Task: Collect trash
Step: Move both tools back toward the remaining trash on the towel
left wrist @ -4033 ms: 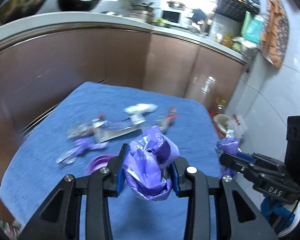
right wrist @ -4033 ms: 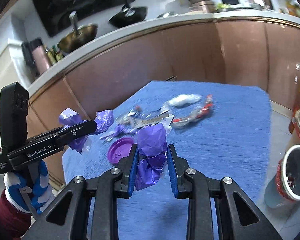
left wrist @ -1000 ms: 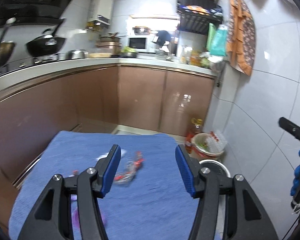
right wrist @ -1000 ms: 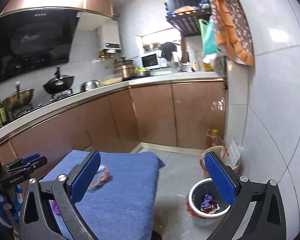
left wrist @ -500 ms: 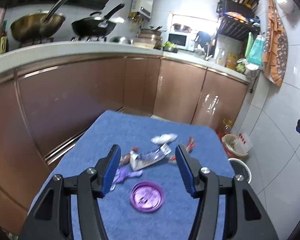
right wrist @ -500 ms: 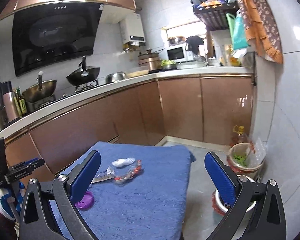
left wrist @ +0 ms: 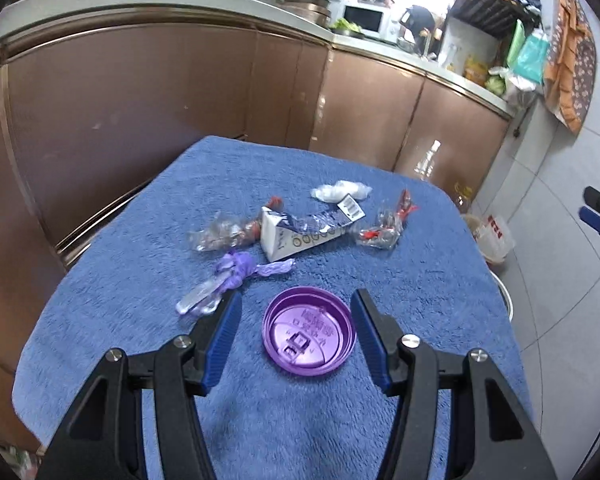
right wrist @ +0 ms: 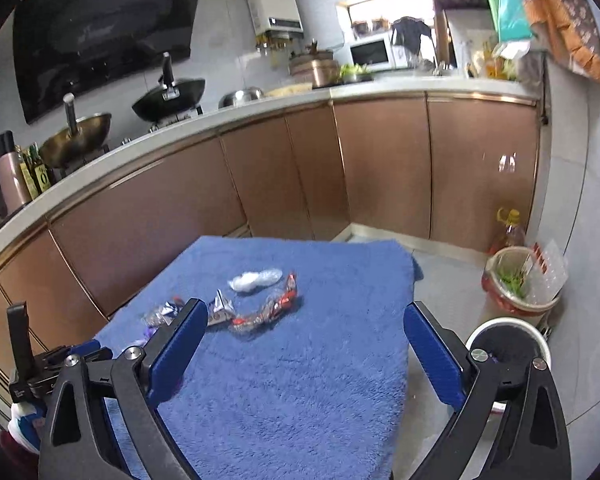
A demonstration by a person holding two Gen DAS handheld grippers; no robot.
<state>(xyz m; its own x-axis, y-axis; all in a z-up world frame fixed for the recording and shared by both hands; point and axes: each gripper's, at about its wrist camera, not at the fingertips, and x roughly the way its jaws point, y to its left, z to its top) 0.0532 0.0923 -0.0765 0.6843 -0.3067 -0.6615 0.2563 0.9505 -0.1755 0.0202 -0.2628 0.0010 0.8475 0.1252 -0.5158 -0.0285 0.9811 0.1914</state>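
Observation:
Litter lies on a table covered with a blue towel point(left wrist: 380, 420). A round purple lid point(left wrist: 309, 332) rests just beyond my left gripper point(left wrist: 296, 308), which hangs open above the towel with the lid between the lines of its fingers and nothing held. Farther back lie a purple wrapper point(left wrist: 240, 270), a flattened white carton point(left wrist: 296, 230), a clear and red wrapper point(left wrist: 384, 226) and a white wad point(left wrist: 340, 191). My right gripper point(right wrist: 300, 320) is wide open and holds nothing, over the towel's near right side, with the clear and red wrapper point(right wrist: 268, 308) ahead of it.
A white bin point(right wrist: 540, 342) stands on the floor to the right of the table, partly behind my right finger. Beside it are a bowl of green scraps point(right wrist: 514, 280) and an oil bottle point(right wrist: 510, 232). Brown cabinets point(right wrist: 260, 184) run behind the table.
Both grippers, holding nothing, swung from facing the bin side back over the table and sank toward it. The purple lid now lies close in front of the left gripper.

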